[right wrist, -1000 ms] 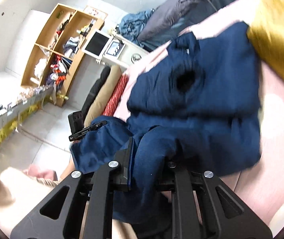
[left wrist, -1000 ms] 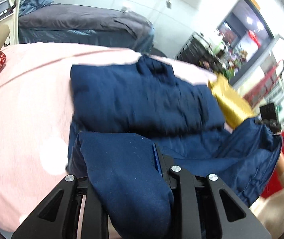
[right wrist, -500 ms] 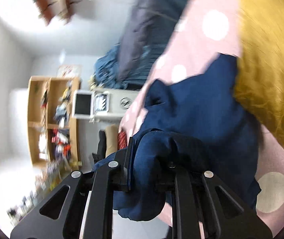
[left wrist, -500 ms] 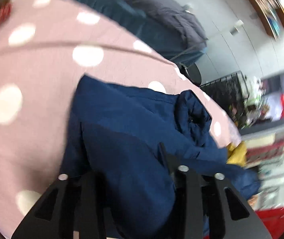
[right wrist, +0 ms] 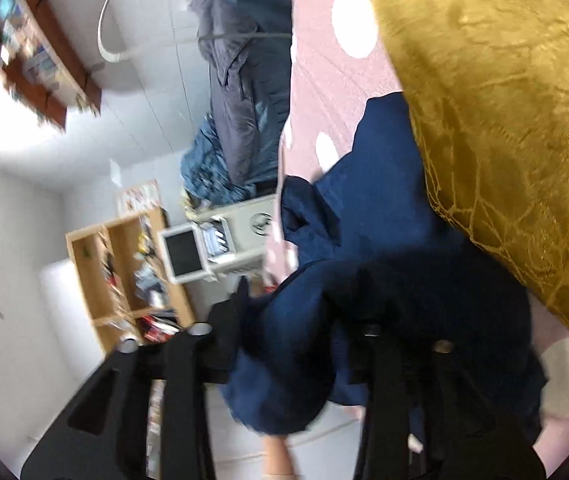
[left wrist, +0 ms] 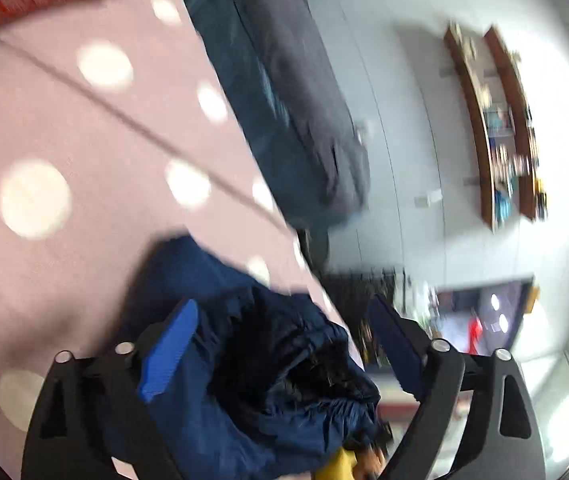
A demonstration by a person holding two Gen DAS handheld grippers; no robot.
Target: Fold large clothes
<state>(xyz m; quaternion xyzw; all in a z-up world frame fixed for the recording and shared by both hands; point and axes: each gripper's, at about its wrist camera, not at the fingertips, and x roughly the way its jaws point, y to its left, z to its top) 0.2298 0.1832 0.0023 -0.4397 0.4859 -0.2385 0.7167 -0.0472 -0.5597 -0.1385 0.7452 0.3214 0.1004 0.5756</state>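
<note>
You are at the release step of a fold: both grippers are letting go of the navy garment [left wrist: 268,376] after carrying its edge over onto the pink polka-dot bedspread [left wrist: 64,128]. Nearest you, the left gripper [left wrist: 284,340] has its jaws opening and already spread wide, the blue pads [left wrist: 168,352] clear of the bunched cloth that lies loose between them at 6 o'clock. The right gripper [right wrist: 304,344] has its jaws opening too, with a thick fold of the same navy garment [right wrist: 364,208] draped between and over its fingers; you cannot tell from this view whether the pads are fully free of it. Both tools look rolled hard over, so the room appears tipped sideways, and both point slightly downward. Next, you likely need to back out without dragging the fold, then take a fresh edge. Beyond, a gold cushion [right wrist: 504,120] presses against the garment at 2 o'clock in the right view, and a grey duvet [left wrist: 292,100] lies farther off.
</note>
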